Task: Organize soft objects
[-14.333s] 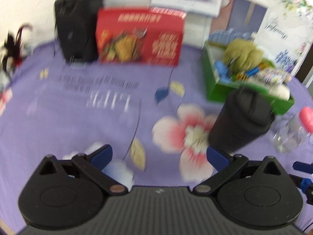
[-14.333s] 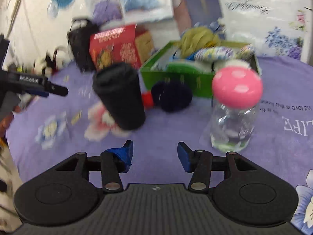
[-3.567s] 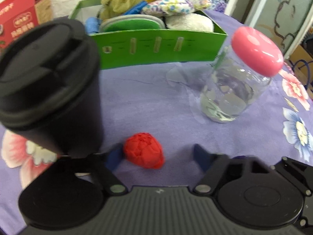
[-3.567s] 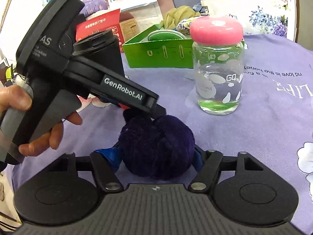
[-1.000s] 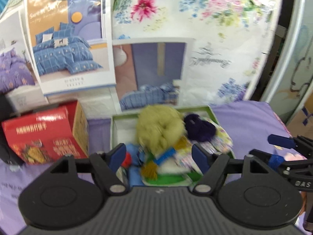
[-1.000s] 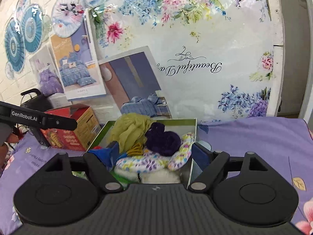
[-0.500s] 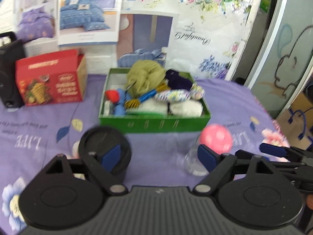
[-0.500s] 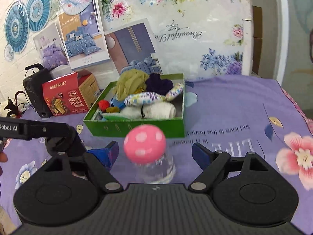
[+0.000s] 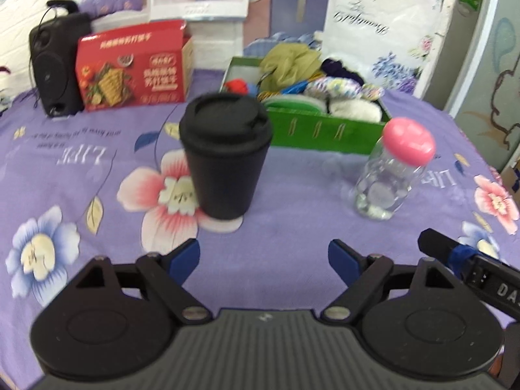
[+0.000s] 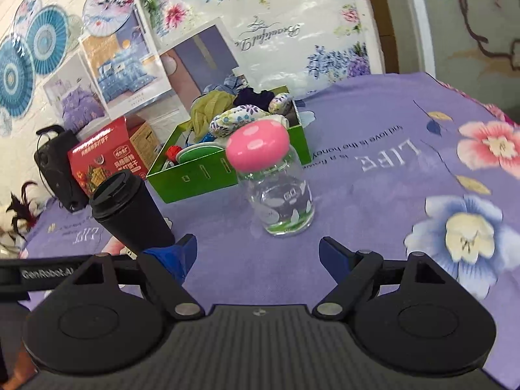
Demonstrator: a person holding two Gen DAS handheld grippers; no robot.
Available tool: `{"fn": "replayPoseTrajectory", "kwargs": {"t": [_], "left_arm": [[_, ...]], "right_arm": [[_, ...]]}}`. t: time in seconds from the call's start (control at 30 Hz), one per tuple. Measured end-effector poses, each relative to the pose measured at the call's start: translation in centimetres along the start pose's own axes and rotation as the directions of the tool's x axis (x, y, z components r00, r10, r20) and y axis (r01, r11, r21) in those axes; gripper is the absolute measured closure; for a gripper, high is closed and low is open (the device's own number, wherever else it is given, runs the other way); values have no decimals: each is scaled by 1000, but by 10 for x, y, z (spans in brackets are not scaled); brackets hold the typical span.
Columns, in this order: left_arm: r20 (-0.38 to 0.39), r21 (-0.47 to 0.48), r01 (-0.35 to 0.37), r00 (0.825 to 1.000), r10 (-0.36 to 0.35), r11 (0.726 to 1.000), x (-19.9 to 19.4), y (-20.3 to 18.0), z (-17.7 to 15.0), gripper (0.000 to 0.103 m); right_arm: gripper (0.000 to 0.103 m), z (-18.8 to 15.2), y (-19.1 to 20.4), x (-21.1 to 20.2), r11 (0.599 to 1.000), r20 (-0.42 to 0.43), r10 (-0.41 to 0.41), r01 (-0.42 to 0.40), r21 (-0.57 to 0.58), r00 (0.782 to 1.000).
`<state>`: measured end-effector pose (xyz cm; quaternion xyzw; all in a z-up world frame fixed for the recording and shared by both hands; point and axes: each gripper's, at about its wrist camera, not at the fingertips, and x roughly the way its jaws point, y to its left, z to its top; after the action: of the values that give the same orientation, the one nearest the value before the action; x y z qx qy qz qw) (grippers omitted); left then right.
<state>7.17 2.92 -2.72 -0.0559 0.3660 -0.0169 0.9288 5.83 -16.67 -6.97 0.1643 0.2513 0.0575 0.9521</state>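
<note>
The green box (image 9: 325, 130) at the back of the purple floral cloth holds a red ball (image 9: 236, 85), a dark purple pom-pom (image 9: 341, 68), an olive mesh puff (image 9: 289, 61), a flowered pad (image 9: 334, 88) and a white fluffy piece (image 9: 354, 110). My left gripper (image 9: 262, 256) hovers open and empty over the cloth, well in front of the box. My right gripper (image 10: 257, 250) is also open and empty. From it, the green box (image 10: 195, 175), the pom-pom (image 10: 255, 97) and the red ball (image 10: 172, 152) lie beyond the jar.
A black lidded cup (image 9: 224, 152) and a glass jar with a pink lid (image 9: 390, 175) stand between the grippers and the box. A red carton (image 9: 130, 65) and a black speaker (image 9: 53, 68) sit at the back left. A wall with posters rises behind the table.
Both grippers have drawn back from over the box and sunk toward the cloth. The red ball and purple pom-pom, gripped earlier, now lie in the box. The left jaws have widened.
</note>
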Motion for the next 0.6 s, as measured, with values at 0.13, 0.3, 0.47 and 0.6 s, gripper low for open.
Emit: {"fn": "replayPoseTrajectory", "kwargs": {"t": [0.13, 0.3, 0.47, 0.6], "left_arm": [[-18, 15, -41, 999, 42, 999, 12, -4, -17, 17], [-44, 17, -52, 998, 52, 999, 18, -4, -26, 17], [-18, 26, -61, 998, 62, 998, 8, -6, -25, 17], [-10, 40, -68, 998, 69, 997, 2, -9, -24, 17]], "right_arm": [[34, -16, -5, 10, 1000, -66, -10, 11, 25, 998], [34, -16, -1, 6, 1000, -52, -26, 26, 6, 998], [34, -17, 2, -4, 1000, -31, -1, 1, 0, 1000], [34, -16, 7, -7, 1000, -27, 11, -12, -12, 1000]]}}
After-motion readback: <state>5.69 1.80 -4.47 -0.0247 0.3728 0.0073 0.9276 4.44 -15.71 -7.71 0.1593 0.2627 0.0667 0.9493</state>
